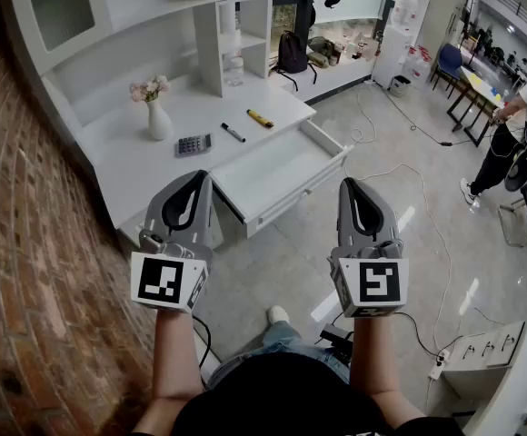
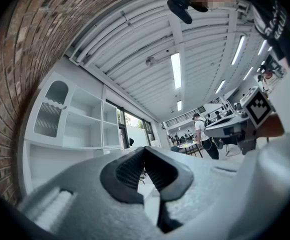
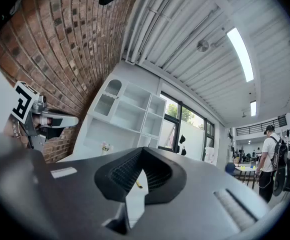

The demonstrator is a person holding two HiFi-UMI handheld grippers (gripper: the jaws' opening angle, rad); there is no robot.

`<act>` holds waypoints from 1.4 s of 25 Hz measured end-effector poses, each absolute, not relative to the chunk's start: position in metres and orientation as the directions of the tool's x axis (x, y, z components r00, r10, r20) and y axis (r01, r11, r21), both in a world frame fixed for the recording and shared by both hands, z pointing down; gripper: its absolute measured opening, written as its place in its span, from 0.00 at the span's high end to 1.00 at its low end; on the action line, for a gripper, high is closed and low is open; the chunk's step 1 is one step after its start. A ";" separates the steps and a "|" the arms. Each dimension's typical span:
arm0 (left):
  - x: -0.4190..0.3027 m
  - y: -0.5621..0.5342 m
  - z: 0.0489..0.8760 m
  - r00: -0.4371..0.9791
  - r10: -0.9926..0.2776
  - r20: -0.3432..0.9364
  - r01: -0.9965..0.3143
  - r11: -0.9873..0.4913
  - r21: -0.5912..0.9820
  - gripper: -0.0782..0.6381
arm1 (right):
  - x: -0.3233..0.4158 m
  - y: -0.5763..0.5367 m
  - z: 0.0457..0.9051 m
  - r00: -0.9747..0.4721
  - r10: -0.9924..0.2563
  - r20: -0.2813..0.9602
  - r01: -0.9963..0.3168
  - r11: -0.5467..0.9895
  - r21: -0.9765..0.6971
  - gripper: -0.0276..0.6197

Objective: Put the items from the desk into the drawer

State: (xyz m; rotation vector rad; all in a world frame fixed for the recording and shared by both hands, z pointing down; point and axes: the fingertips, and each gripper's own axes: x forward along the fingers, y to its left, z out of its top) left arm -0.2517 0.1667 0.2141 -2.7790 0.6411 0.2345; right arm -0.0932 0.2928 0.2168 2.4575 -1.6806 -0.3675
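Both tongs are held out over the floor, well short of the white desk (image 1: 136, 157). The left gripper (image 1: 197, 178) and the right gripper (image 1: 349, 185) are each clenched tip to tip, with nothing caught between the jaws. The items to be stowed lie on the desktop beyond the grippers: a calculator (image 1: 193, 143), a black marker (image 1: 233, 133) just right of it and a yellow pen (image 1: 261, 118) farther right, none of them touched. The drawer (image 1: 329, 159) is pulled out at the desk's near right and appears bare inside, so the task is judged not yet begun. A vase (image 1: 159, 121) toward the desk's left holds pale flowers (image 1: 149, 88). For a clean first pick, a gripper would best be opened before the desk is reached, lowered over one thin item across its width and closed squarely. The vase should be given a wide berth, and the marker and pen are likely to roll if nudged.
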 end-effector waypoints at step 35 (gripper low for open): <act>-0.166 0.074 0.235 0.851 -0.500 -0.161 -0.523 -0.836 -0.165 0.89 | 0.013 0.188 0.254 0.213 -0.977 -0.012 -0.977 -0.212 -0.036 0.23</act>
